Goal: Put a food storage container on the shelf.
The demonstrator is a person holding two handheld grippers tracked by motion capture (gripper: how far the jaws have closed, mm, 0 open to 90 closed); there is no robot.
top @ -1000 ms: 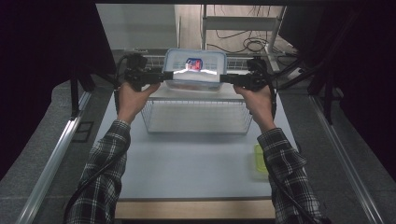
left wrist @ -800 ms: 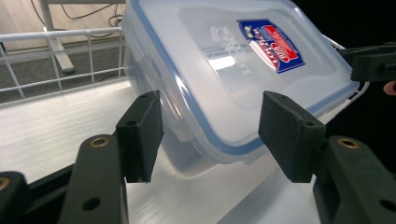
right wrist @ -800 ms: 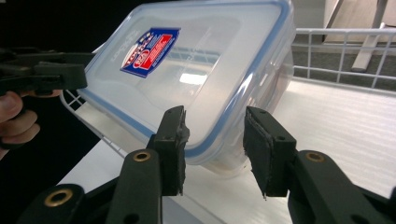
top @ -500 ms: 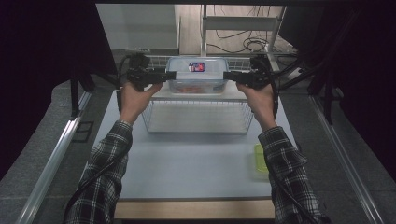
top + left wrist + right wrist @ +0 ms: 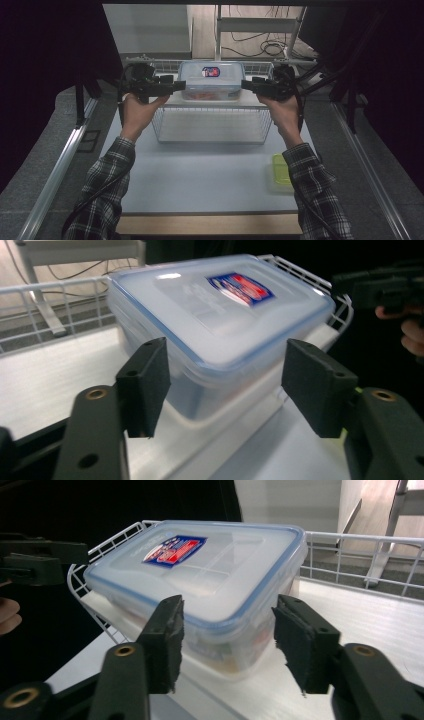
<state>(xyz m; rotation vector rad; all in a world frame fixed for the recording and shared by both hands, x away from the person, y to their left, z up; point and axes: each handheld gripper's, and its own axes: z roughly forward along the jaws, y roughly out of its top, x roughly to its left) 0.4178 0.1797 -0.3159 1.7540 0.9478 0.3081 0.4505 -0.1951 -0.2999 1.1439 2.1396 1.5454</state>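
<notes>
Container (image 5: 211, 80) now sits on the top shelf of the wire rack (image 5: 210, 125), against the rack's back rail. A second ago it was tilted up and held higher between both tools; it has since come down level onto the shelf. Left hand-held gripper (image 5: 176, 86) at the container's left end, jaws wide, pads clear of the walls in the left gripper view (image 5: 220, 385). Right hand-held gripper (image 5: 246, 85) at the right end, jaws likewise spread, no contact (image 5: 227, 640). Reads as placement done and released, though the container's blurred base leaves seating uncertain. Green lid-like item (image 5: 281, 170) lies on the surface (image 5: 200, 180), in front of the rack's right corner.
</notes>
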